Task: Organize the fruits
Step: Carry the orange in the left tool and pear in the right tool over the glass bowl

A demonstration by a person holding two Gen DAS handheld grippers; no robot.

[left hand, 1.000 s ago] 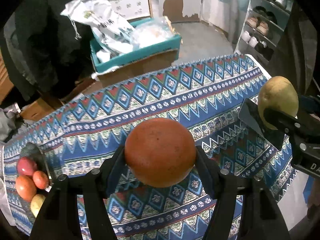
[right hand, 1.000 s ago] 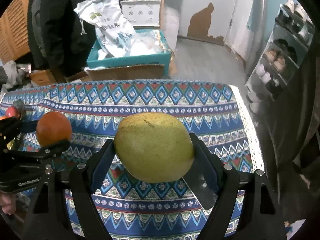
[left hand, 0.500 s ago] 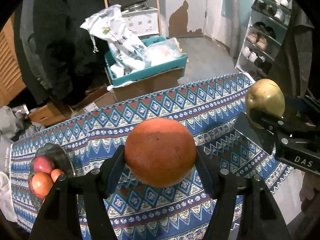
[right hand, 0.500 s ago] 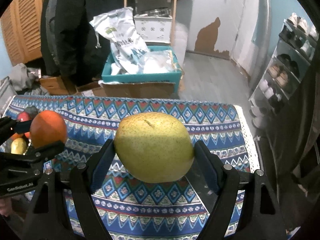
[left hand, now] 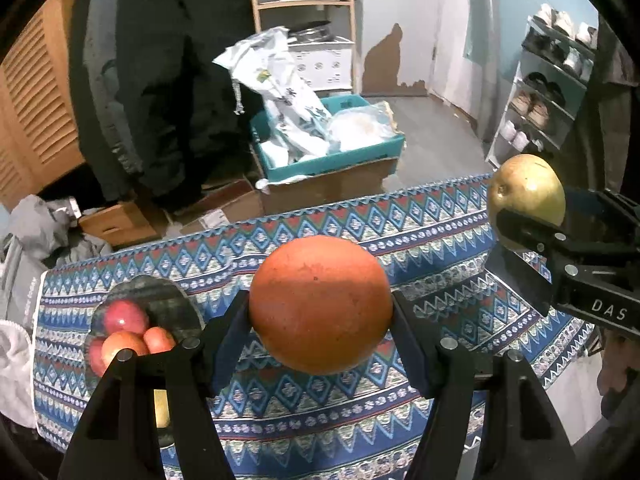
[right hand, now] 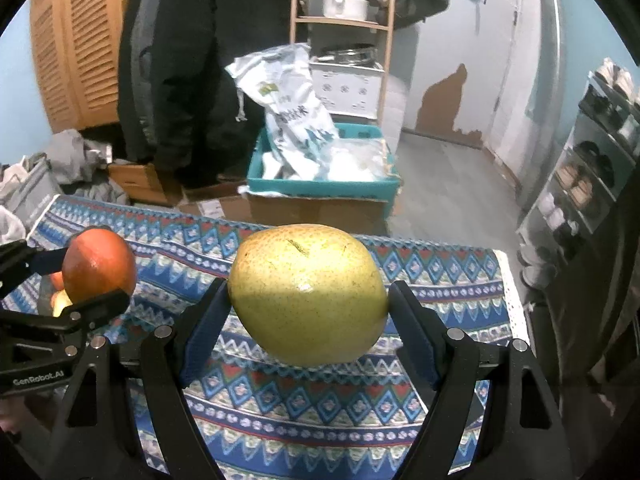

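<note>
Left gripper (left hand: pixel 320 312): both pads pressed on an orange (left hand: pixel 320 304) at frame centre of the left wrist view, held clear above the patterned tablecloth (left hand: pixel 420 232). The orange is round, no long axis to note.

Right gripper (right hand: pixel 308 300): clamped on a yellow-green pear (right hand: pixel 306 294), centre of the right wrist view, long axis running left to right between the pads; a short brown scar sits on its upper face. Which end carries the stem cannot be told there. In the left wrist view the pear shows at right, a dimpled end facing left.

Writing: "DAS" on the right gripper's body at the right edge of the left view; "GenRobot.AI" on the left gripper's body at lower left of the right view.

Lower left of the left view: a dark plate (left hand: pixel 160 292) on the cloth with red apples (left hand: pixel 124 316) and a smaller orange fruit.

Beyond the table: teal crate (left hand: pixel 360 152) with a printed white bag (left hand: pixel 280 84), text unreadable.
</note>
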